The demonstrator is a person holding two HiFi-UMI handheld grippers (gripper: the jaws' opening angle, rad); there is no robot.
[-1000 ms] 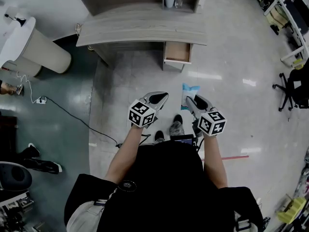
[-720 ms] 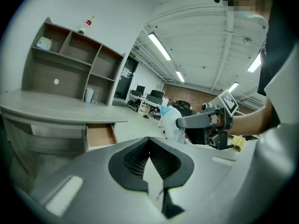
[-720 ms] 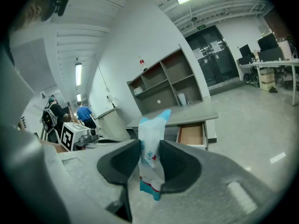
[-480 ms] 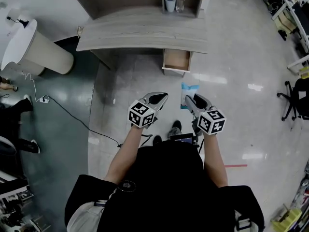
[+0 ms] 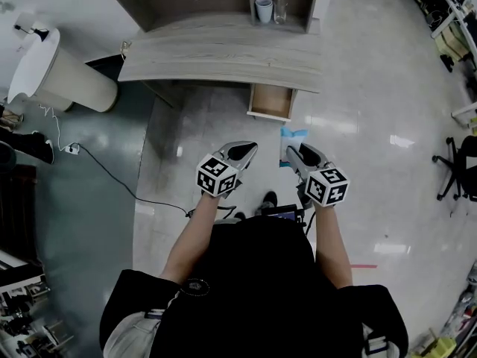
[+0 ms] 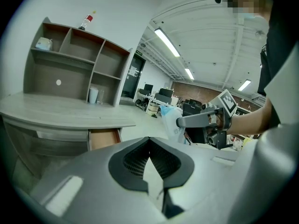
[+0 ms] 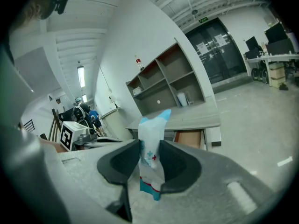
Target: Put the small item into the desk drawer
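A grey wooden desk [image 5: 216, 54] stands ahead of me with its small drawer [image 5: 272, 101] pulled open under the right end. My right gripper [image 5: 291, 152] is shut on a small white and blue packet [image 5: 293, 136], held above the floor in front of the drawer. In the right gripper view the packet [image 7: 152, 160] stands upright between the pads, with the open drawer [image 7: 189, 139] behind it. My left gripper [image 5: 250, 148] hangs beside the right one, shut and holding nothing. The left gripper view shows the drawer [image 6: 103, 137] and the packet [image 6: 172, 120] off to the right.
A shelf unit on the desk holds a cup [image 5: 264, 7] and a glass. A white cylindrical stand [image 5: 63, 69] is at the left, with a cable [image 5: 112, 177] trailing over the floor. An office chair [image 5: 462, 174] sits at the far right. My feet are just below the grippers.
The desk and open drawer have slid lower in the head view, so they are nearer. Both grippers keep the same pose, and the packet stays held.
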